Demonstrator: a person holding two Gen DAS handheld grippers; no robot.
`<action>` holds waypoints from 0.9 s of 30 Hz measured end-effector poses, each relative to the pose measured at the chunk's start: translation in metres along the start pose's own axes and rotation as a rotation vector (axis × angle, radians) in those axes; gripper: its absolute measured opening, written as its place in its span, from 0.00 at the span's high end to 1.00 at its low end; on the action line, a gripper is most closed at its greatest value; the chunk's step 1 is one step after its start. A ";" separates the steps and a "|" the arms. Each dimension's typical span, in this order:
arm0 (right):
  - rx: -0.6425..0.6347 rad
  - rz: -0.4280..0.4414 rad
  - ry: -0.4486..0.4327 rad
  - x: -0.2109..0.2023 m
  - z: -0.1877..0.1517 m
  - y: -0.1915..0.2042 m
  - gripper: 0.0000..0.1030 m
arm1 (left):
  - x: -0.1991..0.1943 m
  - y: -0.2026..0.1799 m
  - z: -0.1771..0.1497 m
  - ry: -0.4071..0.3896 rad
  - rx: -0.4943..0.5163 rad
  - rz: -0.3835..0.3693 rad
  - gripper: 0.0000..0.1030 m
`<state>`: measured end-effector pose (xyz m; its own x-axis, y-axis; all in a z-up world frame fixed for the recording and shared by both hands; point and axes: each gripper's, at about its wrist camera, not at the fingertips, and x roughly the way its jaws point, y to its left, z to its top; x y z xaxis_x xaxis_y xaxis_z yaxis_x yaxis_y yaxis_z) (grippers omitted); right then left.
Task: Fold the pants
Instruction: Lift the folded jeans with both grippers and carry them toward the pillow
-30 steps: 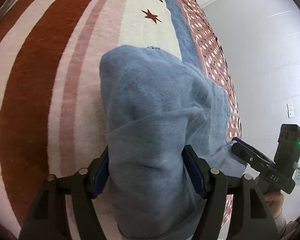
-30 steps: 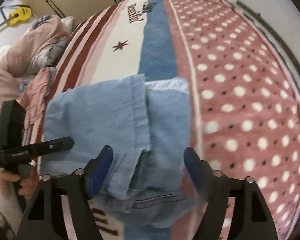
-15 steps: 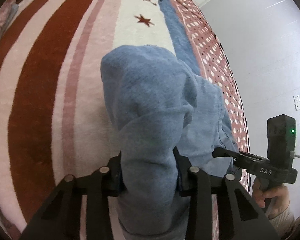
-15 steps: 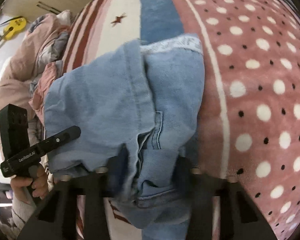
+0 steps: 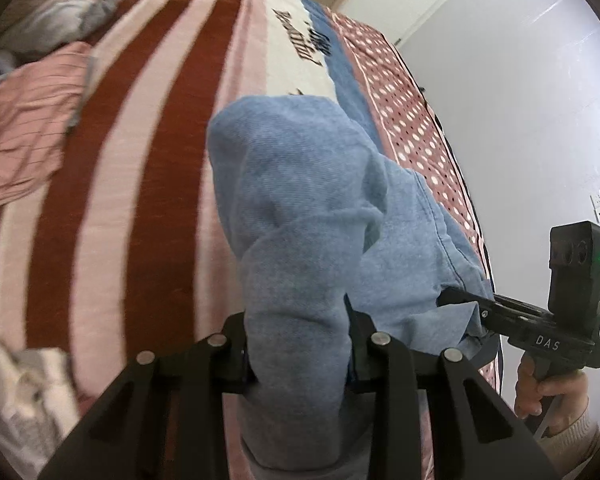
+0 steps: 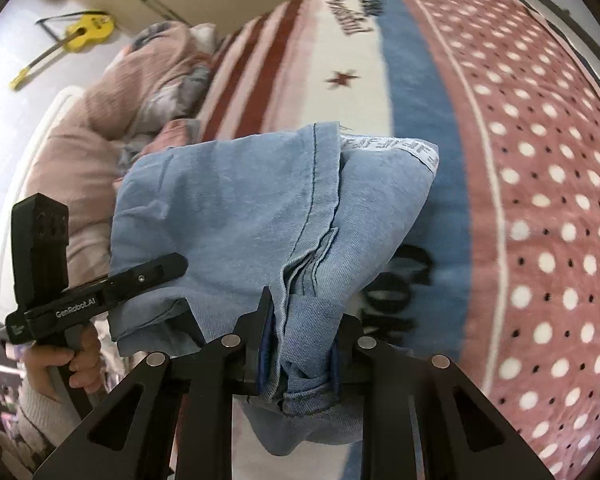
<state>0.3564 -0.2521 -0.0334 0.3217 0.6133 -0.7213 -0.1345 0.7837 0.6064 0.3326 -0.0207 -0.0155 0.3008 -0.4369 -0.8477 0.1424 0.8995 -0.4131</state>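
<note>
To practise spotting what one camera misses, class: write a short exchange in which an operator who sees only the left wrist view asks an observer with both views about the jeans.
Operator: Where on the jeans does the right gripper bite?
Observer: The right gripper is closing on a bunched stitched seam of the jeans, with denim between its jaws.
Operator: What marks the far edge of the jeans?
Observer: A white lettered band runs along it.
Operator: Anything beyond the bed?
Observer: A yellow guitar against the wall.
</note>
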 end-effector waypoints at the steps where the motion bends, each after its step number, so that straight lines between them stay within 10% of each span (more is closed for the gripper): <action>1: -0.011 0.009 0.002 0.000 -0.001 0.010 0.84 | -0.007 0.005 -0.003 -0.006 -0.009 0.005 0.71; 27: -0.314 0.200 0.209 0.115 -0.079 0.291 0.84 | -0.202 0.222 -0.113 -0.043 -0.177 0.277 0.72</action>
<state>0.2802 0.0541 0.0330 0.0674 0.7380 -0.6715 -0.4640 0.6190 0.6337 0.1966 0.2666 0.0269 0.3454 -0.1717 -0.9226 -0.1157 0.9678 -0.2235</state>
